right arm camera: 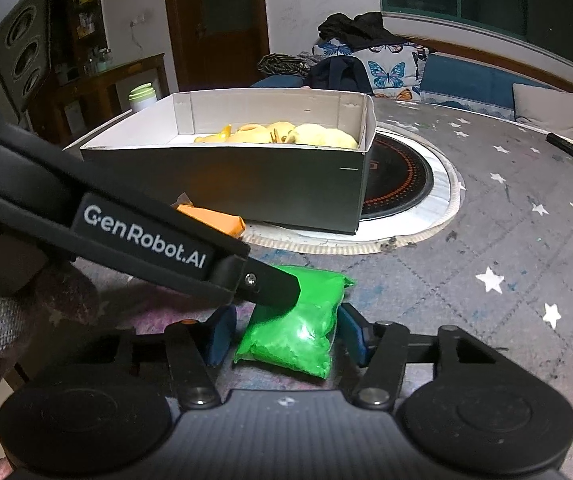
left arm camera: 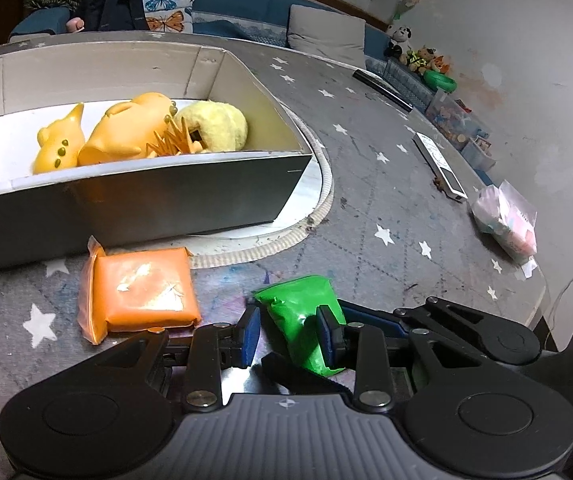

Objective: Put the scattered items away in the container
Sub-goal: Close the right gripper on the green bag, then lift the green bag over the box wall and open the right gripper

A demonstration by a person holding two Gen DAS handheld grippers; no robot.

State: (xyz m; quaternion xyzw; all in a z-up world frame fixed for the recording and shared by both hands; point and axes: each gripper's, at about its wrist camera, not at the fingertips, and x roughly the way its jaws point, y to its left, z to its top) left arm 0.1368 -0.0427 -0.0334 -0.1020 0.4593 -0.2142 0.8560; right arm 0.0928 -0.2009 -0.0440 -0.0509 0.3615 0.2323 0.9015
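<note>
A green clay packet [left arm camera: 300, 316] [right arm camera: 296, 326] lies on the grey star mat. My left gripper [left arm camera: 288, 334] is open with its blue pads either side of the packet's near end. My right gripper [right arm camera: 286, 338] is open and straddles the same packet; the left gripper's black finger [right arm camera: 274, 288] lies across the packet's top. An orange clay packet [left arm camera: 142, 290] [right arm camera: 216, 216] lies on the mat in front of the box. The open cardboard box [left arm camera: 138, 192] [right arm camera: 246, 184] holds yellow and orange toys [left arm camera: 134, 132].
The box stands on a round cooker plate [right arm camera: 398, 184] set in the mat. A white remote [left arm camera: 440, 166], a clear bag [left arm camera: 506, 220] and a black stick [left arm camera: 382, 88] lie at the right. Cushions and plush toys line the far wall.
</note>
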